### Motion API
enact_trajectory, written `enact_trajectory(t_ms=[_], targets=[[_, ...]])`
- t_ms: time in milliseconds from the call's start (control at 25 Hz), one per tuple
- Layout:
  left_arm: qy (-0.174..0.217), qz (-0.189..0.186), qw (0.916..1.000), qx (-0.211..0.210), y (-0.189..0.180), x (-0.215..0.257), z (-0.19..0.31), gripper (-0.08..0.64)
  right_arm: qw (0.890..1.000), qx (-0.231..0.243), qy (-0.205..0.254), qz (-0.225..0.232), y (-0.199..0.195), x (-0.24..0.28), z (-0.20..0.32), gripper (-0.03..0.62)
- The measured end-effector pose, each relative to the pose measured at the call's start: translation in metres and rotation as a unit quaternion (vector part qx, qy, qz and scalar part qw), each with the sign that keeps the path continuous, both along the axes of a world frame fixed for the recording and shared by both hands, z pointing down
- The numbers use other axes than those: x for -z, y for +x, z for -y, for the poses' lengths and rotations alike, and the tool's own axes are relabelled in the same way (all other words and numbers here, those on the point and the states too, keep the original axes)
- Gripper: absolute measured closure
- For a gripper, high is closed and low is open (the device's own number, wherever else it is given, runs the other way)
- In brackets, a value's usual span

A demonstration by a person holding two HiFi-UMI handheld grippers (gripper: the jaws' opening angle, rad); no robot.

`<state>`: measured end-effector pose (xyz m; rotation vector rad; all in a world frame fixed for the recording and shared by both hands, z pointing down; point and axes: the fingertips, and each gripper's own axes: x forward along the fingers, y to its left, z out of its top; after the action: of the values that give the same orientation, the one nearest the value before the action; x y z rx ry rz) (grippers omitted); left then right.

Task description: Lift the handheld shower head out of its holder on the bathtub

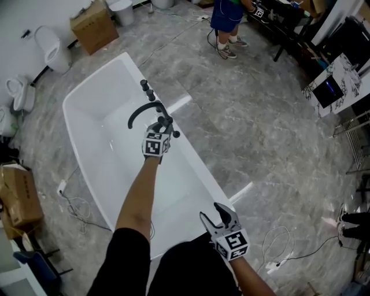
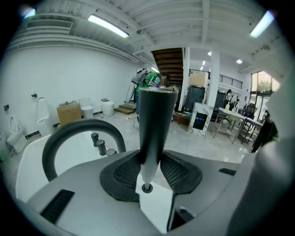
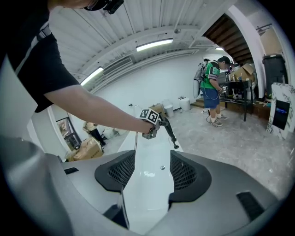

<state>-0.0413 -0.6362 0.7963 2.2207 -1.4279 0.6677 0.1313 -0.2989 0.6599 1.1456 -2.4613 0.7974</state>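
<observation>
The handheld shower head is a slim black wand, and my left gripper is shut on its lower part. It sticks up between the pads. In the head view the left gripper hangs over the far rim of the white bathtub, beside the black arched spout. The wand's end pokes out to the right. From the right gripper view the shower head hangs in the air above the tub rim. My right gripper is open and empty at the tub's near end.
Two black knobs stand on the rim behind the spout. A person stands at the far side by dark tables. Cardboard boxes and toilets line the left wall. Cables lie on the marble floor.
</observation>
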Motion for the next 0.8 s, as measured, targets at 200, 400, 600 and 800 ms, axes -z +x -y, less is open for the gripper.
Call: enact_trajectory(t_ms=[200, 400, 600, 800], targets=[[0.013, 0.007, 0.9999, -0.008, -0.006, 0.042, -0.005, 0.434, 1.000, 0.000, 0.022, 0.009, -0.011, 0.031, -0.003, 0.383], [0.027, 0.012, 0.9994, -0.019, -0.002, 0.083, -0.016, 0.434, 0.999, -0.006, 0.036, 0.018, -0.014, 0.058, -0.007, 0.383], [0.041, 0.014, 0.9989, -0.018, -0.002, 0.116, -0.024, 0.434, 0.998, -0.005, 0.053, 0.012, -0.009, 0.077, -0.018, 0.383], [0.062, 0.013, 0.9978, -0.021, -0.006, 0.155, -0.025, 0.434, 0.998, -0.009, 0.067, 0.008, -0.009, 0.092, -0.024, 0.383]])
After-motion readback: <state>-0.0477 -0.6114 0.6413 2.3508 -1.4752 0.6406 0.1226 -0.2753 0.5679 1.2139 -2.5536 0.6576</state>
